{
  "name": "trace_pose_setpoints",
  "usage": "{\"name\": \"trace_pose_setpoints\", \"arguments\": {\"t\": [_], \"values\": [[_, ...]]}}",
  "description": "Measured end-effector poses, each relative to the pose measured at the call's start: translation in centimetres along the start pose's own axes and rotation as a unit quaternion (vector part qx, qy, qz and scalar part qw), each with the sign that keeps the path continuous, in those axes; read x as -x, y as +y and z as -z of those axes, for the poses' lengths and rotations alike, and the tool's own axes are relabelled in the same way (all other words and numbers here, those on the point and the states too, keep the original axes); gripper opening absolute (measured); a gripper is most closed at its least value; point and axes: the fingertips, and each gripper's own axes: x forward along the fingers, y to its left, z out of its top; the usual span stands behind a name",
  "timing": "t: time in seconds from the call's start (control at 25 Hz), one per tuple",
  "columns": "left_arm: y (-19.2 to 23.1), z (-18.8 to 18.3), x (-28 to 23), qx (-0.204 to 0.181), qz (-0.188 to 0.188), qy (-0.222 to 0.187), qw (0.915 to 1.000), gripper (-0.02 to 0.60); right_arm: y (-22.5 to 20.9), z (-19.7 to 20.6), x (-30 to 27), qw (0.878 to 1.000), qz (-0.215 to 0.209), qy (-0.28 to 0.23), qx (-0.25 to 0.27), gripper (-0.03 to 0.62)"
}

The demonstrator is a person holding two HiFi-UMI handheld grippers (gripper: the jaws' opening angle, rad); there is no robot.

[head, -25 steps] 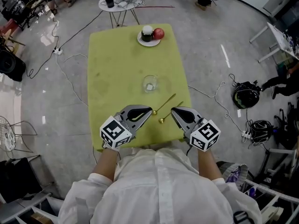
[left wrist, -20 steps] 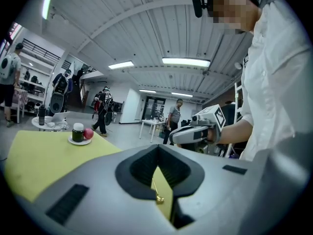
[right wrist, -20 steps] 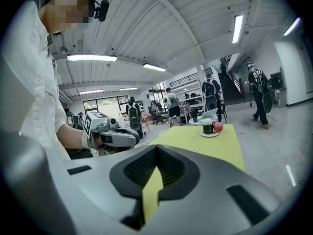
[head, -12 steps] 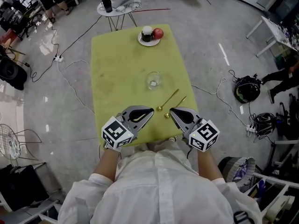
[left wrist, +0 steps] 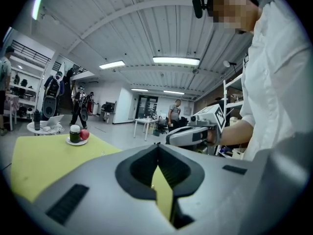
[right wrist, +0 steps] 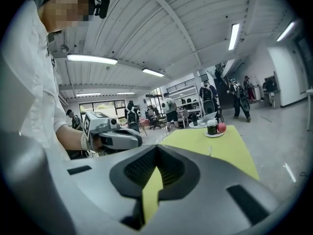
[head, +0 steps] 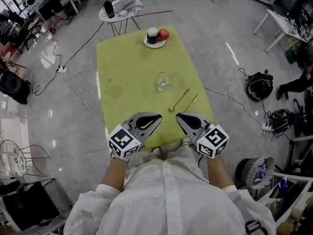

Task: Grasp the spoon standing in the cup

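A clear glass cup (head: 163,81) stands mid-table on the yellow-green tabletop (head: 127,77). Two gold spoons (head: 179,100) (head: 190,103) lie flat on the cloth, to the right of the cup and nearer to me. My left gripper (head: 158,116) and right gripper (head: 178,116) hover side by side at the table's near edge, short of the spoons, both shut and empty. In the left gripper view its jaws (left wrist: 157,147) meet at the tips, and the right gripper (left wrist: 193,133) shows beside them. In the right gripper view the jaws (right wrist: 156,149) are likewise together.
A white plate (head: 155,42) with a dark jar (head: 153,34) and a red apple (head: 164,34) sits at the table's far end. Beyond it stands a small round side table (head: 122,6). Cables (head: 78,97) run over the floor on the left, and bags (head: 257,89) lie on the right.
Both grippers have drawn back toward me, from beside the spoon bowls to the table's near edge. The cup and spoons stay in place on the table.
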Motion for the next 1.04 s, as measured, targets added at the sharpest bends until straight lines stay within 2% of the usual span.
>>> {"name": "trace_pose_setpoints", "arguments": {"t": [1.04], "values": [[-0.57, 0.10, 0.44, -0.005, 0.013, 0.000, 0.9999, 0.005, 0.65, 0.26, 0.25, 1.000, 0.019, 0.003, 0.006, 0.003]]}}
